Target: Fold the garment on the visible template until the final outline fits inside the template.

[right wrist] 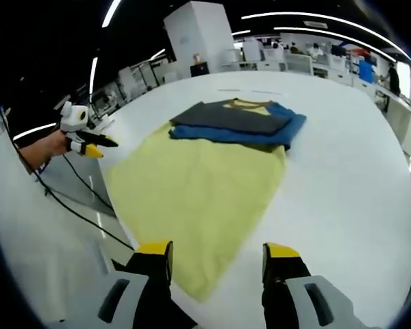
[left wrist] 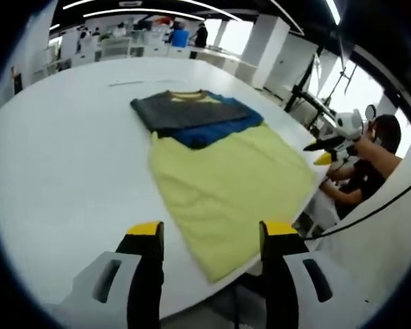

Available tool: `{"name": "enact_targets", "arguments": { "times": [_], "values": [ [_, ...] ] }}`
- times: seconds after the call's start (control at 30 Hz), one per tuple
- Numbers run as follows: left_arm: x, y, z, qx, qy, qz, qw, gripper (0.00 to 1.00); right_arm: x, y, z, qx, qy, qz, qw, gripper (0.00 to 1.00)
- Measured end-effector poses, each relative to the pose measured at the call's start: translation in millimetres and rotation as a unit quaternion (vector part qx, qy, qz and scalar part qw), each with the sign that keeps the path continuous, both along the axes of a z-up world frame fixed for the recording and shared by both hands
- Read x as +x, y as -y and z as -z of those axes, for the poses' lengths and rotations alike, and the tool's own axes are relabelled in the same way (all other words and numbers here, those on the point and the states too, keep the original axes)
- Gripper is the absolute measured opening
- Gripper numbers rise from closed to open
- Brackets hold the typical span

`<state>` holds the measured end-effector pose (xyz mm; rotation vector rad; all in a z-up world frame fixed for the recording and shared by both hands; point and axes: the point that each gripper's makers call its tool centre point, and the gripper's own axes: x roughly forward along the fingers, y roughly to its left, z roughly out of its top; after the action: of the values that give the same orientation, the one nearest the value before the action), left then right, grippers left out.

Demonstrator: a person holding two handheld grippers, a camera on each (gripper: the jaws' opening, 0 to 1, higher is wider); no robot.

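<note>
A garment (left wrist: 226,185) lies flat on the white table (left wrist: 68,171). Its near part is pale yellow, and at the far end blue and dark grey layers are folded over around a yellow collar. My left gripper (left wrist: 212,233) hovers open over the near hem corner, holding nothing. The right gripper view shows the same garment (right wrist: 198,185) lengthwise, with my right gripper (right wrist: 218,252) open above its near hem. Another gripper (left wrist: 332,140), held by a person, is off the garment's right edge; one (right wrist: 82,140) in a hand shows at the left table edge.
Faint line marks (left wrist: 127,83) lie on the table beyond the collar. A person in dark clothes (left wrist: 370,171) sits off the right table edge. A black cable (right wrist: 75,212) hangs past the left edge. Desks and chairs stand far behind.
</note>
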<state>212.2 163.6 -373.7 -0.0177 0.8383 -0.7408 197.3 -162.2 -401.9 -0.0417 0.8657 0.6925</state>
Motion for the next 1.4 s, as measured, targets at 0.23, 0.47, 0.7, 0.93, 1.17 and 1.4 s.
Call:
{"name": "enact_targets", "arguments": {
  "times": [0.23,0.47,0.7,0.93,1.17,1.4],
  "values": [
    [-6.6,-1.3,10.4,0.008,-0.012,0.006,0.9999,0.51,-7.7,1.1,6.6,-0.007,-0.007,-0.010,0.9999,0.43],
    [-10.2,-3.3,15.7,0.016,-0.018,0.009,0.9997,0.47,-11.4,1.4,11.5,-0.015,-0.013,-0.022,0.9996,0.33],
    [-15.8,-4.1,23.7,0.021,-0.029,0.015,0.9993,0.42,-14.1,2.2,15.5,-0.020,-0.018,-0.028,0.9992,0.28],
    [-19.7,-7.4,30.8,0.039,-0.035,0.021,0.9984,0.38,-17.9,4.2,19.6,-0.029,-0.024,-0.036,0.9987,0.26],
    [-24.2,-7.6,37.3,0.040,-0.048,0.023,0.9978,0.32,-21.7,4.3,20.6,-0.029,-0.028,-0.041,0.9983,0.22],
    [-25.1,-8.8,40.6,0.042,-0.054,0.023,0.9974,0.24,-28.2,5.1,21.0,-0.028,-0.038,-0.048,0.9977,0.15]
  ]
}}
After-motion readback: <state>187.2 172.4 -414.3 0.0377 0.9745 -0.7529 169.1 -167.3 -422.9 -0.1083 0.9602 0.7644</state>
